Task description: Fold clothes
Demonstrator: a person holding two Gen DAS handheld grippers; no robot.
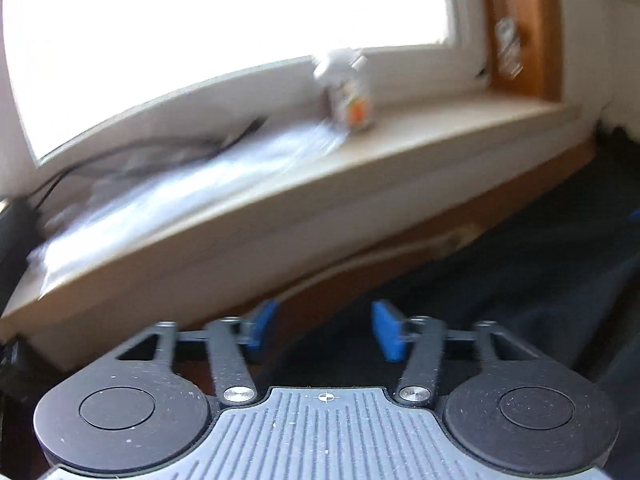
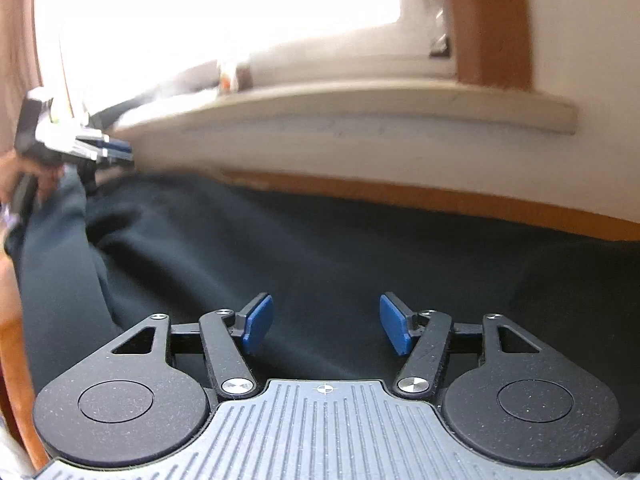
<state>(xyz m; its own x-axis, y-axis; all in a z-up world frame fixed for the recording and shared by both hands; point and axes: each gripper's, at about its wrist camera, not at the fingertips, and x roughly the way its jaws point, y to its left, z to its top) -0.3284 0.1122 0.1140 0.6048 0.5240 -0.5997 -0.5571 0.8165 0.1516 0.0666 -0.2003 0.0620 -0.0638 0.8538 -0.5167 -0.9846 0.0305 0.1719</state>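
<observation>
Left wrist view: left tool (image 1: 324, 332) jaws spread wide, nothing between the blue pads (image 1: 387, 334). Dark garment (image 1: 520, 264) lies below the window sill (image 1: 360, 168), filling the lower right; it looks near black, loosely rumpled, detail lost in shadow and motion blur. Wooden table (image 1: 460, 216) edge shows as a strip between garment and sill. On the sill: a small bottle (image 1: 348, 92), blurred, label unreadable, and a pale smeared sheet (image 1: 180, 196) I can't identify.

Right wrist view: right tool (image 2: 326, 326) also wide open, holding nothing, hovering over the garment (image 2: 320, 248). Cloth is dark navy-black, spread broadly below the sill (image 2: 360, 120), soft folds bunched toward its left end. Left tool (image 2: 116, 148) appears there, blurred, just under the sill's left end; grip state unreadable from here. Window is blown out white.
</observation>
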